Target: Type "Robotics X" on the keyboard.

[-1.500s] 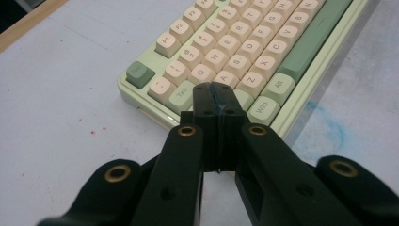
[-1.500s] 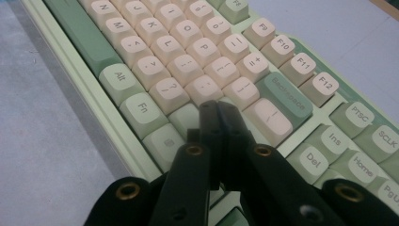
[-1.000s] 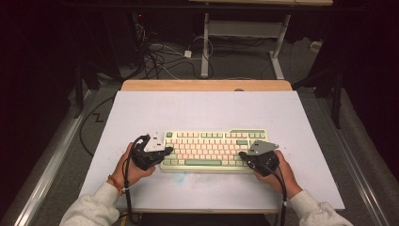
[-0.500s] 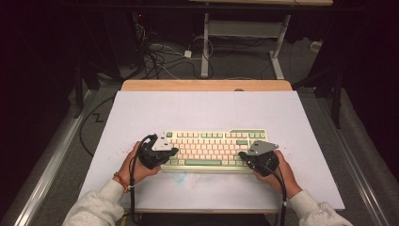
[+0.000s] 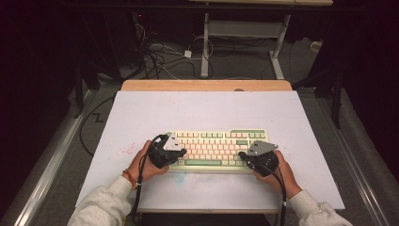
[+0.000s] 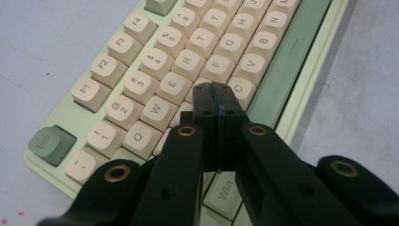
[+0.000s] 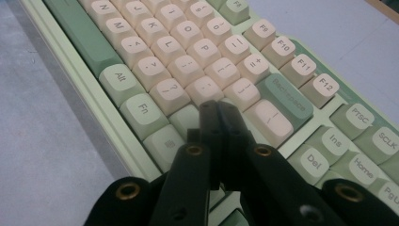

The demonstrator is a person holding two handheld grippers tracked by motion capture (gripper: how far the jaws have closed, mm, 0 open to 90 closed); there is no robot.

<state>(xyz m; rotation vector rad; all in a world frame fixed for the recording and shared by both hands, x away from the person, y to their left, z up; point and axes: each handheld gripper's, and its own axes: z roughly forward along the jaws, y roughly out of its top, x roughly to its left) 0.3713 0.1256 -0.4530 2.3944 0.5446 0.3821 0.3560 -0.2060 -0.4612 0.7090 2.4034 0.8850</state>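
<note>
- My left claw point(image 5: 178, 154) has its jaws pressed together with nothing between them; in the left gripper view the tips point(image 6: 217, 101) sit over the keyboard's point(image 5: 216, 147) left letter block, just above the keys around D and C.
- Whether those tips actually touch a key I cannot tell.
- Beyond that claw the rows run away from me: Q, W, E, R to one side, the long green space bar point(image 6: 287, 56) to the other, with the Esc key point(image 6: 49, 143) off near the keyboard's corner.
- My right claw point(image 5: 244, 155) is pinched together as well, holding nothing; its tips point(image 7: 219, 110) hang over the right end of the keys.
- Just ahead of those tips lies the green backspace key point(image 7: 286, 97), and the Alt key point(image 7: 120, 77) is off to the side.
- The keyboard lies flat on the pale table sheet point(image 5: 211, 113), between my two hands, each claw over one end of it.
</note>
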